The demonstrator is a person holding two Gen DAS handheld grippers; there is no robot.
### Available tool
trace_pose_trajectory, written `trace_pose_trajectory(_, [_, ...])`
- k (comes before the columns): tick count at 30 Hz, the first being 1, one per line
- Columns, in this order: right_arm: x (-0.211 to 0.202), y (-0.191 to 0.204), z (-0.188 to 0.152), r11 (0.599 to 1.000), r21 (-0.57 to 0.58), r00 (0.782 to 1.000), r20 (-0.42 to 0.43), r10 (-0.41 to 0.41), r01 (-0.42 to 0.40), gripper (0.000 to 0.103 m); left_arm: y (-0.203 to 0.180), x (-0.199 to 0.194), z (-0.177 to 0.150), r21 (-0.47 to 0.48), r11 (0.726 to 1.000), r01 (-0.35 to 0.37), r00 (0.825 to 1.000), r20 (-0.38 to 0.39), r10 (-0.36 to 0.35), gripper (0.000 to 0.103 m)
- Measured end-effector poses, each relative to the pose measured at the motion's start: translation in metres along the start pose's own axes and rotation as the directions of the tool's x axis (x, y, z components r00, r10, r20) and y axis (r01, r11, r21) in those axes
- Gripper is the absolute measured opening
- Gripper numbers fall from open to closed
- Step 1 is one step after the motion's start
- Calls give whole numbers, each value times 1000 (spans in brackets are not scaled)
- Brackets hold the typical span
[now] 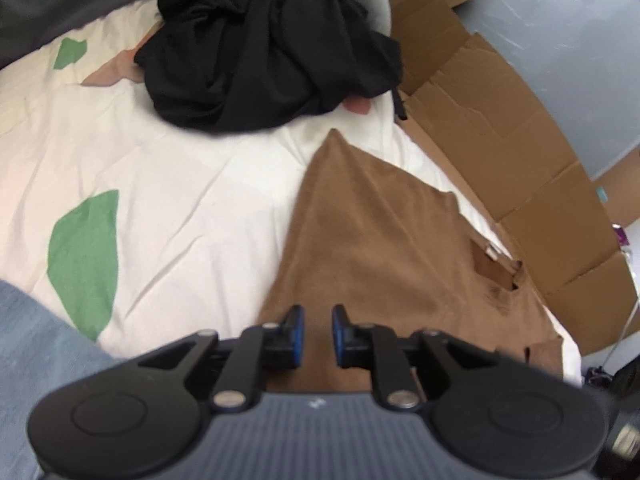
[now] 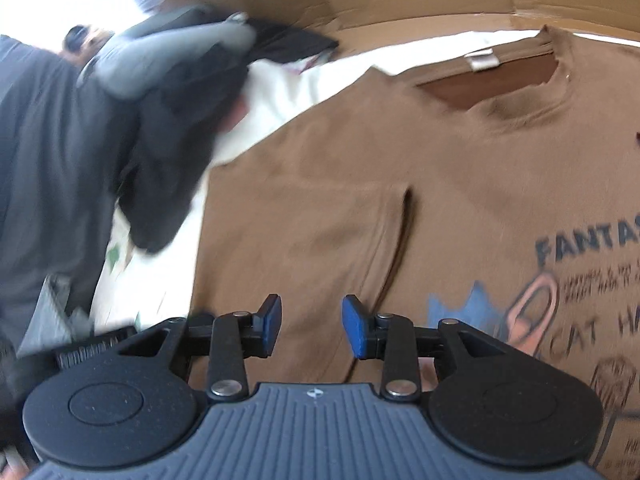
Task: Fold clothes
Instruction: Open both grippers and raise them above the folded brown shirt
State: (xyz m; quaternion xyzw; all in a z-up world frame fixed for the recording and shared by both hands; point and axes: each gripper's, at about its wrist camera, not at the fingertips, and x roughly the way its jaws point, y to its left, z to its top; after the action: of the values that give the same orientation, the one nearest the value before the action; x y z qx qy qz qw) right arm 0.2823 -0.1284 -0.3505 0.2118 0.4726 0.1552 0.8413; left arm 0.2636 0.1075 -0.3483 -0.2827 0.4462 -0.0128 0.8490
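Brown T-shirt (image 2: 460, 168) lies under both empty hand-held grippers, left (image 1: 318, 334) narrow, right (image 2: 312, 326) wider.

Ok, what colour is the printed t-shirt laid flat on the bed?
Brown, with dark lettering and a blue-and-pink graphic; the brown printed t-shirt shows best in the right wrist view.

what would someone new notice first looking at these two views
Probably the brown t-shirt, spread flat on the white bed sheet with its blurred printed graphic facing up at the right wrist view's right side. Next, the crumpled black garment heaped at the sheet's far end. Both the left gripper and right gripper hover open above the shirt.
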Motion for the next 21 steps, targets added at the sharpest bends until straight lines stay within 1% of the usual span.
trace_pose_trajectory(4, [-10,16,-20,994,-107,1000,-5,-16,15,39,-2,-15,-5,2,1000,21,1000,-3,-21,14])
trace_pose_trajectory(6, [-10,22,-26,990,-141,1000,-14,-21,19,36,-7,-23,-10,26,1000,16,1000,-9,-16,14])
trace_pose_trajectory(9, [-10,31,-34,981,-193,999,-29,-29,23,36,-15,-32,-18,74,997,20,1000,-21,-19,14])
trace_pose_trajectory(11, [-10,37,-40,973,-228,999,-39,-37,27,36,-17,-29,-26,114,994,4,999,-38,1,14])
trace_pose_trajectory(13, [-2,38,-46,961,-270,995,-65,-71,51,35,-15,-22,-33,134,991,-18,998,-65,27,14])
trace_pose_trajectory(16, [-2,42,-52,932,-356,995,-54,-88,63,34,-8,-10,-40,161,985,-56,995,-74,69,5])
trace_pose_trajectory(17, [-3,44,-52,926,-369,993,-58,-100,71,35,-8,-10,-40,165,984,-62,995,-73,75,5])
trace_pose_trajectory(19, [-10,42,-49,937,-340,992,-69,-107,77,35,-10,-13,-37,154,986,-58,994,-78,71,6])
trace_pose_trajectory(21, [-21,37,-47,951,-298,993,-64,-104,81,35,-15,-19,-34,159,986,-50,996,-69,62,14])
